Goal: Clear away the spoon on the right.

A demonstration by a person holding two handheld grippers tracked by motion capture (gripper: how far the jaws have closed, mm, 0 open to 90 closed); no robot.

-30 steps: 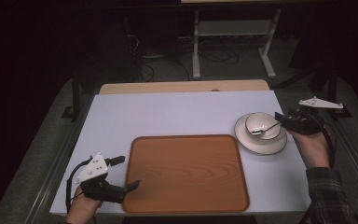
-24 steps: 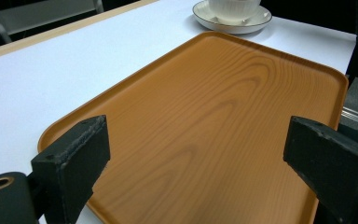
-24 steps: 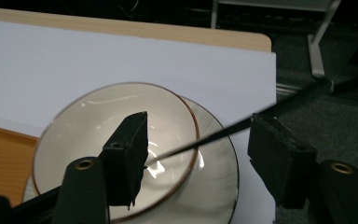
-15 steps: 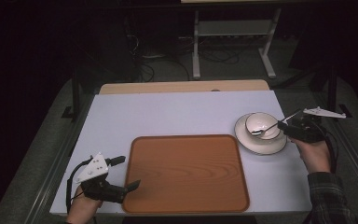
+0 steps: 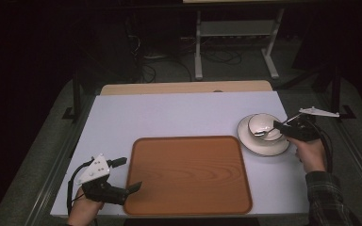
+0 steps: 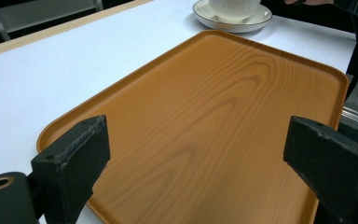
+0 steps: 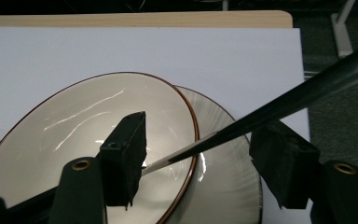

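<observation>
High view: the left gripper (image 5: 126, 175) has fingers apart at the tray (image 5: 188, 174) edge; the right gripper (image 5: 287, 128) reaches the bowl (image 5: 262, 125).

Left gripper view: tray between spread fingers (image 6: 74, 158).

Right gripper view: spoon (image 7: 279, 109) between parted fingers (image 7: 126, 149), over the bowl. No readable writing.

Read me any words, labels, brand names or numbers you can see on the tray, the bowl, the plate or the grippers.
No text can be read in these pictures.
Tray: plain wood grain, no label.
Bowl and plate: a brown rim line, no writing.
Left gripper and right gripper: no markings that can be made out.
</observation>
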